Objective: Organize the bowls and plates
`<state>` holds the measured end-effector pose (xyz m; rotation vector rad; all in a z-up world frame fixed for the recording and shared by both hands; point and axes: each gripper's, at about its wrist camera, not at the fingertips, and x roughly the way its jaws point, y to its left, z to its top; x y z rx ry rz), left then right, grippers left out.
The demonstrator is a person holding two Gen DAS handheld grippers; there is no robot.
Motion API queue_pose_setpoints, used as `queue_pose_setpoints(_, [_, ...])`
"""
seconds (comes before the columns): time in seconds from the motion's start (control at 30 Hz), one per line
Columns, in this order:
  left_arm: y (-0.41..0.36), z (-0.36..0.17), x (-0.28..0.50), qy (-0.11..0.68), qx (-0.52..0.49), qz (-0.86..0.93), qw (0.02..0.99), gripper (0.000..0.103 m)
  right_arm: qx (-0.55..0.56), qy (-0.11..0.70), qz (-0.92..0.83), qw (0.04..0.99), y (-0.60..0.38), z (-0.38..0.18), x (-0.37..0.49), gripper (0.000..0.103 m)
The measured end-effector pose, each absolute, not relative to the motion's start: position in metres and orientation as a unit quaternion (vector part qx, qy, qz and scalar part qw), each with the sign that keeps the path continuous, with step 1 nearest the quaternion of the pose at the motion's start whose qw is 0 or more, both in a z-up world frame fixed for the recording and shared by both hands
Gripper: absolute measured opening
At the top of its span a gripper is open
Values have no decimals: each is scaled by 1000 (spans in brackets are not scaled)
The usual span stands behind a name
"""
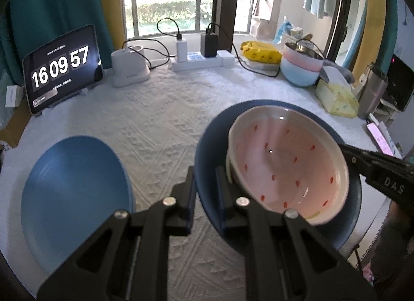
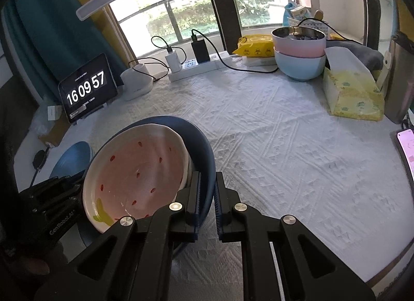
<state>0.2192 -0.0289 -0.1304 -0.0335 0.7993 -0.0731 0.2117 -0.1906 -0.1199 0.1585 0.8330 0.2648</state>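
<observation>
A dark blue plate [image 1: 207, 145] carries a pink bowl with red strawberry marks [image 1: 287, 163]. My left gripper [image 1: 205, 171] is shut on the plate's near left rim. The right gripper [image 1: 362, 156] reaches in from the right side. In the right wrist view my right gripper [image 2: 207, 175] is shut on the dark blue plate's [image 2: 199, 135] right rim, with the pink bowl [image 2: 139, 169] inside it and the left gripper [image 2: 75, 184] on the far side. A second blue plate [image 1: 77, 197] lies flat on the white cloth to the left, partly hidden in the right wrist view [image 2: 73, 157].
At the back right a pink bowl is stacked in a light blue bowl [image 2: 298, 52], beside a yellow tissue box [image 2: 352, 94]. A tablet clock [image 1: 62, 68], a white charger base [image 1: 129, 68] and a power strip [image 1: 196, 60] line the back. A phone [image 2: 406, 145] lies at the right edge.
</observation>
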Motion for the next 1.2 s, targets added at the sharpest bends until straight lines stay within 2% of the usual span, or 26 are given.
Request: queue_pose_setpoints(1.2, [62, -90, 206, 322, -88, -18, 943, 12, 31, 374, 157, 913, -110, -75, 226, 12])
